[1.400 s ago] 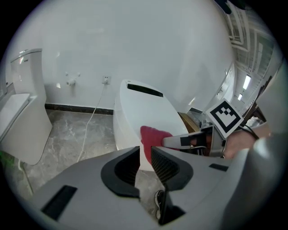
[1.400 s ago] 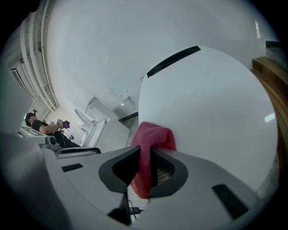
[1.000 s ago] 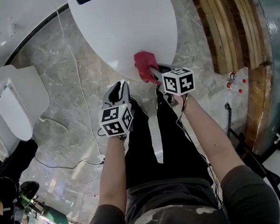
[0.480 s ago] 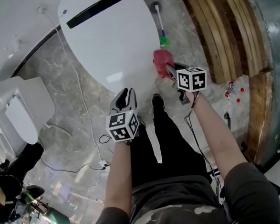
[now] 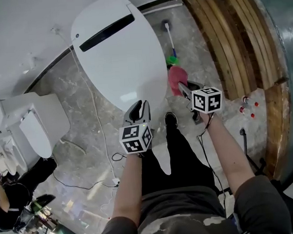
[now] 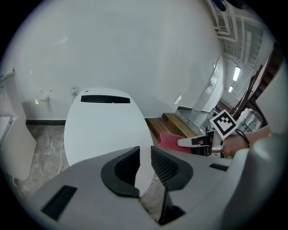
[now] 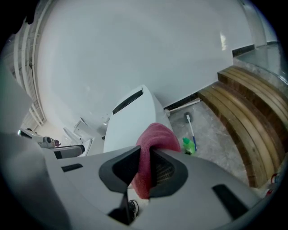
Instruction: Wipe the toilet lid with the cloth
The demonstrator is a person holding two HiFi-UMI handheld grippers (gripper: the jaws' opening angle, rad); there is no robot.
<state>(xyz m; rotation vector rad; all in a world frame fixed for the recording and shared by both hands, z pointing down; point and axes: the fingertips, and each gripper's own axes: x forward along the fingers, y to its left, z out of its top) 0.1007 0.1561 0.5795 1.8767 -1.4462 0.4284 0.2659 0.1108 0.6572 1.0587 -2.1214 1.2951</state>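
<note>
The white oval toilet lid (image 5: 117,56) is closed, with a black strip near its hinge end. My right gripper (image 5: 182,88) is shut on a red cloth (image 5: 176,79), which hangs over the floor just right of the lid's front edge and is not touching it. In the right gripper view the cloth (image 7: 155,139) bulges out between the jaws (image 7: 145,152), with the lid (image 7: 128,119) beyond. My left gripper (image 5: 138,108) hovers at the lid's front tip. Its jaws (image 6: 145,150) stand slightly apart with nothing between them. The cloth (image 6: 168,140) shows to their right.
A toilet brush (image 5: 170,37) with a green head lies on the marble floor right of the lid. Curved wooden steps (image 5: 231,38) rise at the right. Another white fixture (image 5: 35,129) stands at the left, and a cable (image 5: 96,142) trails across the floor. My shoe (image 5: 170,120) is below the grippers.
Both grippers have drawn back and up from the lid. The cloth, which lay on the lid's front edge, is now off it to the right.
</note>
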